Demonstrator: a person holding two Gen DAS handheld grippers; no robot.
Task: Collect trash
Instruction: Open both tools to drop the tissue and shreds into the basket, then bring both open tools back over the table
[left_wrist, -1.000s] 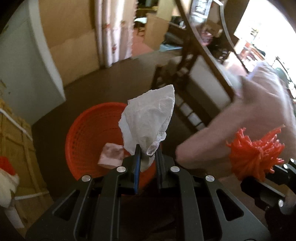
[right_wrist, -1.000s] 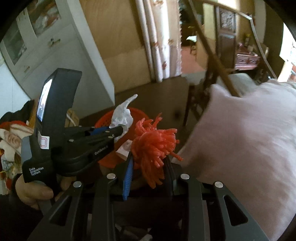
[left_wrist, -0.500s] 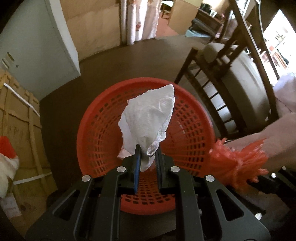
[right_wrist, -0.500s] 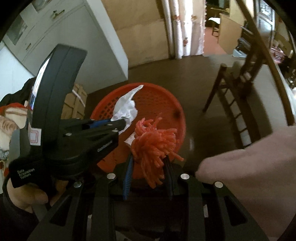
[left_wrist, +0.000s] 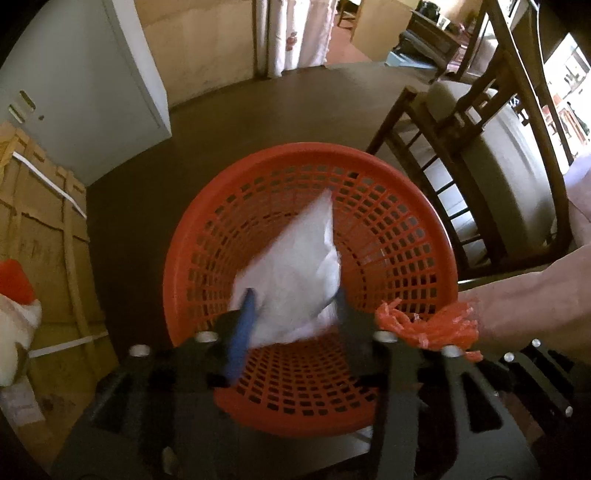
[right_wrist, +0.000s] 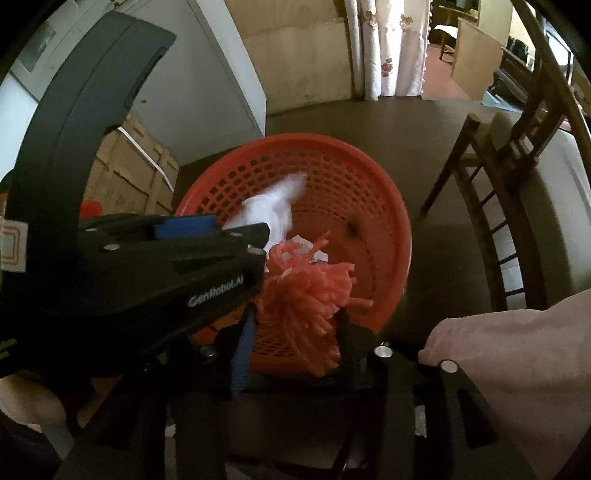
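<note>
There was one orange basket (left_wrist: 417, 236), one white tissue (left_wrist: 295, 266), one orange pompom (right_wrist: 306, 299) (yarn-like), one wooden chair (left_wrist: 465, 173) and two tools.

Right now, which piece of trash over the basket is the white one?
The crumpled paper tissue between the left hand-held gripper's just-opened jaws; the right hand-held gripper's piece is an orange stringy tuft.

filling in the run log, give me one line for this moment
phase: drop | left gripper: jaws just opening, tissue loose between | right gripper: jaws just opening, orange tassel between | both over basket
</note>
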